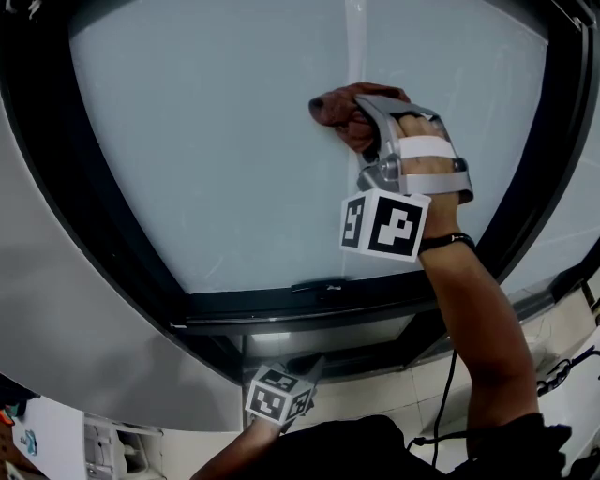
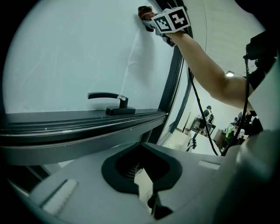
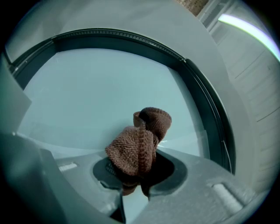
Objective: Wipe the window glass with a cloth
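A frosted window glass (image 1: 216, 150) sits in a black frame (image 1: 530, 178). A brown knitted cloth (image 1: 339, 105) is pressed against the glass near its upper middle, and my right gripper (image 1: 361, 120) is shut on it. In the right gripper view the bunched cloth (image 3: 138, 144) bulges out between the jaws of the right gripper (image 3: 133, 175) and touches the glass (image 3: 96, 96). My left gripper (image 1: 314, 364) hangs low below the sill, apart from the pane. Seen in its own view, the left gripper (image 2: 142, 175) has its jaws together with nothing in them; the cloth (image 2: 143, 11) shows high up.
A black window handle (image 2: 109, 98) lies level on the lower frame rail (image 1: 319, 284). A grey wall (image 1: 56, 309) borders the window on the left. A black cable (image 1: 445, 394) hangs by the right arm. White equipment (image 1: 112, 445) stands at bottom left.
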Demonstrator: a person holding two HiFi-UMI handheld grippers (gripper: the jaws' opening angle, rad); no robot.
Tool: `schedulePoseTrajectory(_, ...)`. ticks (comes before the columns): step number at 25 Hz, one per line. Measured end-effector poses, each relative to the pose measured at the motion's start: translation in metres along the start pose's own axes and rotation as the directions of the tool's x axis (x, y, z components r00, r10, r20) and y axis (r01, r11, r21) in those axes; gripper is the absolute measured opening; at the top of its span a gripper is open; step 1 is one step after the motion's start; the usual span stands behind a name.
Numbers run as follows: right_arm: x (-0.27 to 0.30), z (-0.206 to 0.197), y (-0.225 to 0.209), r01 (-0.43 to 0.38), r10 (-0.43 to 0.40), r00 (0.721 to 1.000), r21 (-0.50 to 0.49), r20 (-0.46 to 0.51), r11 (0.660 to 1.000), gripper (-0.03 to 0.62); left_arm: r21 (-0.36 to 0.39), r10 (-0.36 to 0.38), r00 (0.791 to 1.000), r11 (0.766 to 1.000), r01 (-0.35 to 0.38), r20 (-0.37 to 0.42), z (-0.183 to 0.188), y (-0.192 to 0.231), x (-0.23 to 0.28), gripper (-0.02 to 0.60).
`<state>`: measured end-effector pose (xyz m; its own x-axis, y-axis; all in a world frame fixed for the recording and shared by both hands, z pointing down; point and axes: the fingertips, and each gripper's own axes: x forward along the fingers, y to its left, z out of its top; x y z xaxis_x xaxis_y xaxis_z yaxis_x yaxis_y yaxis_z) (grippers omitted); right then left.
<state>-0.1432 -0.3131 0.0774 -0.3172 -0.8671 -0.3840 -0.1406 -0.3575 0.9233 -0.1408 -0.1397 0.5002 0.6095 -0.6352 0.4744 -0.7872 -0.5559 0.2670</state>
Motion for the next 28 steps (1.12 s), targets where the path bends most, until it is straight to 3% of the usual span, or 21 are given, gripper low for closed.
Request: schedulePoseTrajectory(28, -0.061, -0.006, 0.139, -0.222, 0.223, 0.975, 0.047, -0.011, 0.974, 0.089, 0.021, -0.027, 0.999, 0.999, 0.028, -0.037, -0.016, -0.017, -0.002, 0.017)
